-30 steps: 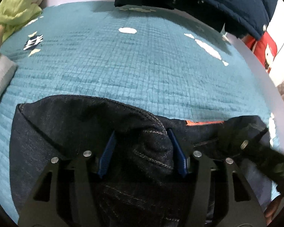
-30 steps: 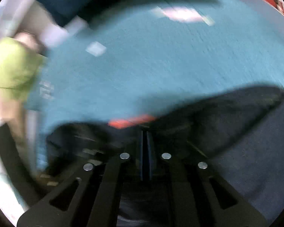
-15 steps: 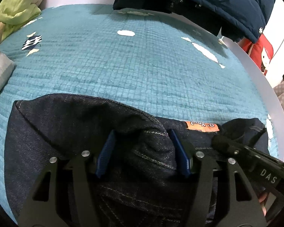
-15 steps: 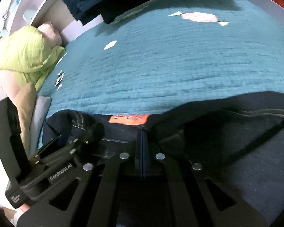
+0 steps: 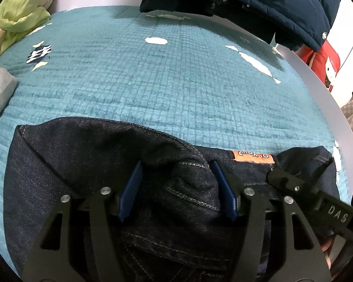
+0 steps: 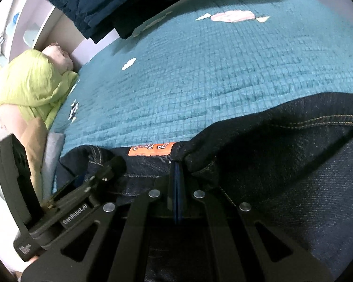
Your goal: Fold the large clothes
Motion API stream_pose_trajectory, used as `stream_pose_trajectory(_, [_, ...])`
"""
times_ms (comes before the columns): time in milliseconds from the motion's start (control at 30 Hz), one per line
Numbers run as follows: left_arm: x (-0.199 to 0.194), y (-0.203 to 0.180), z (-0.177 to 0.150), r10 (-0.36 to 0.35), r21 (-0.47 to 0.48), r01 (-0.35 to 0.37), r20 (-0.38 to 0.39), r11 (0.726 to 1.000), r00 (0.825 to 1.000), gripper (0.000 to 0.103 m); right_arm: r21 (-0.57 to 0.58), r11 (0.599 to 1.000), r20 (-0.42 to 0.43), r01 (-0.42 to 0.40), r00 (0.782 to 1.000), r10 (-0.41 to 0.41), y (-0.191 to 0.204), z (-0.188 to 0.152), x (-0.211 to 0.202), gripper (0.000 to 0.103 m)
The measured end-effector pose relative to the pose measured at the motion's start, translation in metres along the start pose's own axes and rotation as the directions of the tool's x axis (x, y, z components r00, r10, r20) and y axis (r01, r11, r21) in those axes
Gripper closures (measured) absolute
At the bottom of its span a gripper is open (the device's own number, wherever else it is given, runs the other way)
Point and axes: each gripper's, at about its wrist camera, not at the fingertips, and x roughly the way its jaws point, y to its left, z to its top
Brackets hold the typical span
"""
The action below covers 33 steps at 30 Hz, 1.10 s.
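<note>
Nearest, the left tool (image 5: 176, 188) stands spread, its jaws having just been opening, with a hump of the dark jeans (image 5: 87, 164) between its blue pads (image 5: 130, 189) but not pinched; I judge it has let go so the fold can settle. Just right of the orange label (image 6: 150, 149), the right tool (image 6: 177, 188) is clenched on a pleat of waistband, seemingly to hold that edge in place. The jeans lie folded on the bed (image 5: 176, 82), label at their far edge. Beyond the label hang navy jackets (image 5: 258, 0). No containers are visible.
</note>
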Motion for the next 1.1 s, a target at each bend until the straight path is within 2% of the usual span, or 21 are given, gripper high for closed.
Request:
stream_pose_trajectory(100, [-0.011,-0.01,0.008,0.042,0.039,-0.04,-0.043,0.998,0.998,0.04,0.114,0.992,-0.056,-0.053,0.997,0.06,-0.002,0.011,-0.009,0.099])
stream_pose_trajectory(133, [-0.018,-0.013,0.011,0.053,0.062,-0.05,-0.058,0.997,0.997,0.039,0.115,0.992,-0.057,-0.051,0.997,0.058,0.001,0.014,-0.015,0.099])
stream_pose_trajectory(167, [-0.023,-0.015,0.013,0.051,0.071,-0.047,-0.058,0.996,0.997,0.032,0.094,0.995,-0.054,-0.037,0.998,0.043,0.005,0.016,-0.019,0.097])
stream_pose_trajectory(233, [-0.042,-0.013,0.019,0.042,0.089,-0.039,-0.039,0.995,0.998,0.023,-0.004,1.0,-0.045,0.012,0.999,-0.012,0.021,0.02,-0.035,0.083])
stream_pose_trajectory(267, [-0.048,-0.011,0.021,0.052,0.084,-0.049,-0.036,0.995,0.998,0.017,-0.042,0.999,-0.044,0.033,0.998,-0.035,0.028,0.02,-0.042,0.068])
stream_pose_trajectory(300, [-0.053,-0.006,0.023,0.069,0.078,-0.066,-0.042,0.995,0.997,0.016,-0.061,0.996,-0.037,0.07,0.997,-0.073,0.031,0.02,-0.049,0.051])
stream_pose_trajectory(367, [-0.062,0.007,0.027,0.083,0.064,-0.079,-0.05,0.995,0.995,0.016,-0.094,0.982,0.025,0.162,0.987,-0.161,0.035,0.021,-0.067,0.033])
stream_pose_trajectory(400, [-0.065,0.013,0.029,0.089,0.058,-0.086,-0.051,0.995,0.995,0.016,-0.116,0.978,0.059,0.174,0.984,-0.168,0.034,0.022,-0.077,0.032])
stream_pose_trajectory(467, [-0.067,0.033,0.033,0.133,0.042,-0.13,-0.058,0.991,0.989,0.014,-0.133,0.968,0.076,0.213,0.976,-0.205,0.025,0.025,-0.088,0.029])
stream_pose_trajectory(533, [-0.064,0.056,0.033,0.202,0.014,-0.202,-0.074,0.979,0.977,0.014,-0.137,0.928,0.098,0.347,0.937,-0.336,0.003,0.034,-0.094,0.027])
stream_pose_trajectory(600, [-0.059,0.081,0.032,0.241,-0.036,-0.246,-0.105,0.969,0.965,0.014,-0.106,0.903,0.065,0.417,0.909,-0.412,-0.024,0.041,-0.091,0.027])
stream_pose_trajectory(633, [-0.058,0.091,0.031,0.253,-0.063,-0.261,-0.12,0.963,0.96,0.014,-0.072,0.902,0.028,0.425,0.905,-0.424,-0.043,0.044,-0.088,0.027])
stream_pose_trajectory(700, [-0.052,0.114,0.027,0.248,-0.134,-0.268,-0.153,0.954,0.957,0.014,0.0,0.909,-0.062,0.416,0.908,-0.415,-0.077,0.047,-0.077,0.027])
stream_pose_trajectory(767, [-0.036,0.131,0.02,0.173,-0.198,-0.216,-0.214,0.956,0.961,0.015,0.052,0.908,-0.123,0.416,0.905,-0.408,-0.099,0.045,-0.066,0.027])
stream_pose_trajectory(833, [-0.034,0.135,0.018,0.153,-0.211,-0.194,-0.194,0.958,0.969,0.016,0.083,0.916,-0.121,0.392,0.917,-0.381,-0.106,0.043,-0.065,0.026])
stream_pose_trajectory(867, [-0.034,0.134,0.019,0.149,-0.197,-0.188,-0.194,0.962,0.97,0.025,0.088,0.916,-0.119,0.391,0.917,-0.38,-0.104,0.043,-0.068,0.031])
stream_pose_trajectory(900, [-0.036,0.133,0.02,0.146,-0.184,-0.181,-0.19,0.966,0.971,0.03,0.093,0.915,-0.123,0.392,0.917,-0.38,-0.104,0.043,-0.068,0.048])
stream_pose_trajectory(933, [-0.039,0.132,0.021,0.114,-0.182,-0.146,-0.177,0.972,0.978,0.054,0.093,0.911,-0.124,0.401,0.913,-0.389,-0.103,0.043,-0.07,0.055])
stream_pose_trajectory(967, [-0.04,0.133,0.022,0.052,-0.192,-0.086,-0.174,0.978,0.983,0.072,0.089,0.901,-0.128,0.424,0.902,-0.412,-0.102,0.044,-0.071,0.066])
stream_pose_trajectory(1033, [-0.044,0.135,0.024,0.022,-0.226,-0.062,-0.172,0.972,0.985,0.083,0.098,0.897,-0.122,0.432,0.899,-0.42,-0.102,0.045,-0.077,0.077])
stream_pose_trajectory(1100, [-0.049,0.137,0.025,0.006,-0.234,-0.045,-0.165,0.971,0.986,0.087,0.111,0.896,-0.098,0.43,0.902,-0.42,-0.101,0.044,-0.088,0.09])
